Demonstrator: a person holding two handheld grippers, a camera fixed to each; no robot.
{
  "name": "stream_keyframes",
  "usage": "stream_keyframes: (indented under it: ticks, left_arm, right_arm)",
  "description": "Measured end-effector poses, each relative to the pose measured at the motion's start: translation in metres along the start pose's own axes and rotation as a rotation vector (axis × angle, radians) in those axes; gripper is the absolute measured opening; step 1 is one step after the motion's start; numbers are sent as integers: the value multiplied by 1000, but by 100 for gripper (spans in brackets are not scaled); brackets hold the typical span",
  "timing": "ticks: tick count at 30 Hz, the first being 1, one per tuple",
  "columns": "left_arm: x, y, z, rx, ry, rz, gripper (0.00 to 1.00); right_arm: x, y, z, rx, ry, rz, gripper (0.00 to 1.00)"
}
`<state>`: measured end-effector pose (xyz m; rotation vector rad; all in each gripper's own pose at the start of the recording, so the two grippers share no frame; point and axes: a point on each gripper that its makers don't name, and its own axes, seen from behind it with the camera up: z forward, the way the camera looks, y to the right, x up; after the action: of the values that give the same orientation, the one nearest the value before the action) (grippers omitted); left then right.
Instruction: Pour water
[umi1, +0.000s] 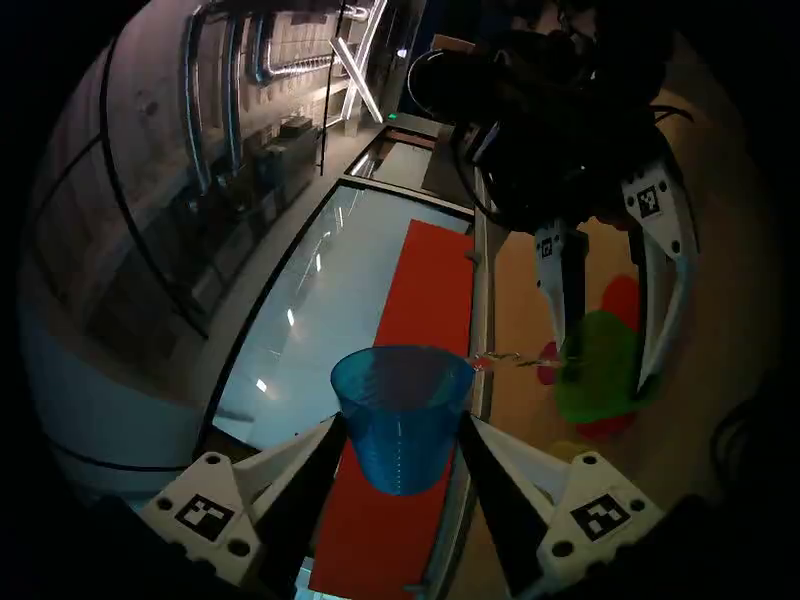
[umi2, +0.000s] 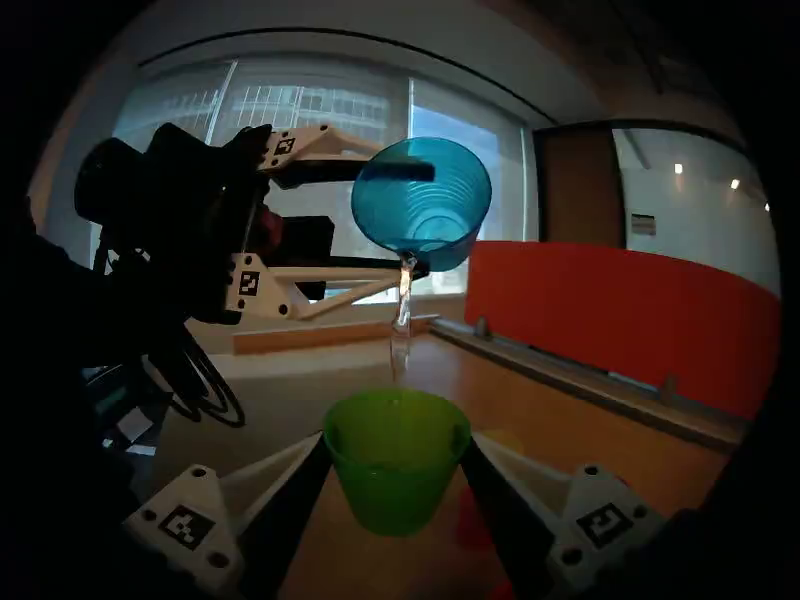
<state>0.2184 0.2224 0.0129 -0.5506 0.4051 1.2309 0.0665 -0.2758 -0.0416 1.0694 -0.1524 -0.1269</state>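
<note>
My left gripper (umi1: 403, 425) is shut on a ribbed blue cup (umi1: 403, 430), which is tipped over. A thin stream of water (umi1: 510, 360) runs from the cup's rim toward the green cup (umi1: 598, 370), which sits between the white fingers (umi1: 668, 290) of my right gripper (umi1: 603, 365). In the right gripper view, my right gripper (umi2: 397, 445) is shut on the upright green cup (umi2: 397, 470). Above it hangs the tilted blue cup (umi2: 422, 215), its mouth facing the camera. The water (umi2: 402, 320) falls from it into the green cup.
A wooden table (umi2: 560, 440) lies under both cups. A red partition panel (umi2: 620, 300) stands along its far edge on a metal rail (umi2: 560, 375). Large windows (umi2: 300, 110) are behind. Black cables (umi2: 200, 390) hang from the left gripper's body.
</note>
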Motion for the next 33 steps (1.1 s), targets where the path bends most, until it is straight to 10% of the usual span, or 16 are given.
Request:
stream_keyframes:
  ticks: [33]
  left_arm:
    - [8,-14,-2,44,9,110,79]
  right_arm:
    - [0,0,-1,0,6,-8,89]
